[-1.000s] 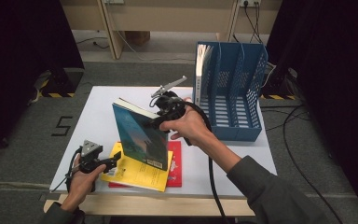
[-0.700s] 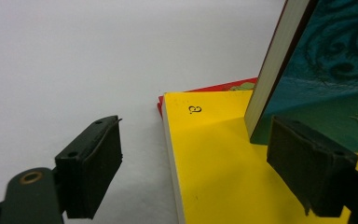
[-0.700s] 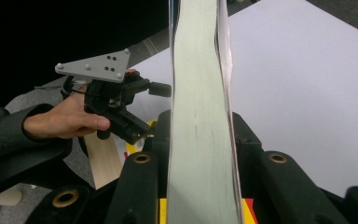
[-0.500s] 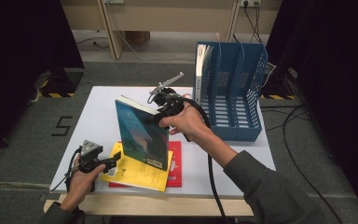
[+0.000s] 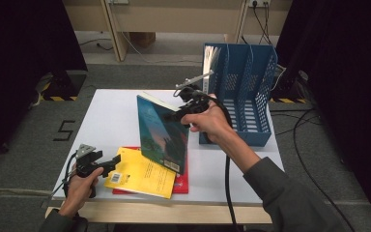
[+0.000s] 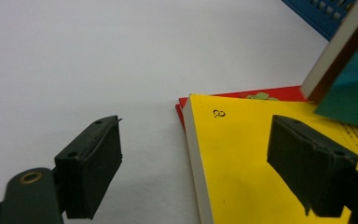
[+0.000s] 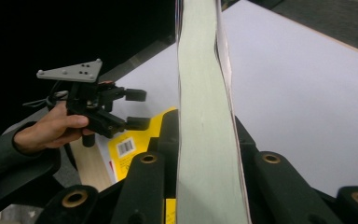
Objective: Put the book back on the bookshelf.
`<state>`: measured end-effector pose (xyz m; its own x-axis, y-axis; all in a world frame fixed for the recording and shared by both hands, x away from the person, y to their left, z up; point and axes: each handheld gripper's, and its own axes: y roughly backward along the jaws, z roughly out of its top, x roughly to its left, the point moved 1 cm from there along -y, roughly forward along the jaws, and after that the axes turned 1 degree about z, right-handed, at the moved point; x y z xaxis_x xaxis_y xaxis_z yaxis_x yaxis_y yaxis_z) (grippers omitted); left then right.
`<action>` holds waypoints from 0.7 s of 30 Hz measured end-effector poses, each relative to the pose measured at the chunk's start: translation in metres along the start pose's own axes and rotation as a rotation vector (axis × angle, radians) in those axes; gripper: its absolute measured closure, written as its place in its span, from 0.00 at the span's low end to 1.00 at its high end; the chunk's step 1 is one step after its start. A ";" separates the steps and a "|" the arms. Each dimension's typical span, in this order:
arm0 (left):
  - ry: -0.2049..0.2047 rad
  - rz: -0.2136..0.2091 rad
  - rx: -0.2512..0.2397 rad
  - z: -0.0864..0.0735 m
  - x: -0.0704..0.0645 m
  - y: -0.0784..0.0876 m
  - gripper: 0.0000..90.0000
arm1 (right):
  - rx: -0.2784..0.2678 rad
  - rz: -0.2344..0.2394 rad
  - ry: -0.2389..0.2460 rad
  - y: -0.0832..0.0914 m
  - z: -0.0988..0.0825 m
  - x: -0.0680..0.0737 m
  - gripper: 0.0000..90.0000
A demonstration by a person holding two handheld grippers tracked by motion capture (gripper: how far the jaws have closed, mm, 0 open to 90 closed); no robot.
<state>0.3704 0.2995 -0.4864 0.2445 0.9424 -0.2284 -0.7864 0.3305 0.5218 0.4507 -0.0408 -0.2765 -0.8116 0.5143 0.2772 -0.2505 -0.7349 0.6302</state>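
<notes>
My right gripper [image 5: 178, 115] is shut on the top edge of a teal book [image 5: 162, 135] and holds it upright over the table, just left of the blue file rack [image 5: 251, 82]. In the right gripper view the book's pale page edge [image 7: 203, 93] runs up between the jaws. Below it a yellow book [image 5: 142, 174] lies on a red book [image 5: 182, 182] near the front edge. My left gripper [image 5: 110, 165] stands open at the yellow book's left side; in the left gripper view its jaws [image 6: 196, 140] straddle the yellow book's edge [image 6: 256, 140] without touching it.
The white table [image 5: 111, 116] has bare room at its left and back. The rack stands at the back right with one book [image 5: 210, 58] in its left slot. The table's wooden front edge [image 5: 174, 212] lies near the person's arms.
The right gripper has carried the teal book to the right, toward the rack, and stood it more upright. The left gripper has stayed put.
</notes>
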 end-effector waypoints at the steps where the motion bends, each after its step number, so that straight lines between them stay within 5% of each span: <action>1: 0.008 -0.001 0.002 0.000 0.001 0.000 0.19 | 0.000 -0.009 -0.007 0.006 -0.002 -0.002 0.82; 11: 0.028 0.056 -0.023 0.009 0.019 -0.001 0.19 | -0.044 -0.156 -0.074 0.078 -0.030 -0.026 0.82; 21: -0.069 0.162 0.055 0.015 0.054 -0.016 0.18 | -0.079 -0.271 -0.137 0.139 -0.050 -0.039 0.82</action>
<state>0.4044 0.3458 -0.4945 0.1567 0.9842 -0.0820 -0.7869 0.1746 0.5918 0.4211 -0.1849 -0.2358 -0.6321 0.7471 0.2055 -0.4926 -0.5922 0.6377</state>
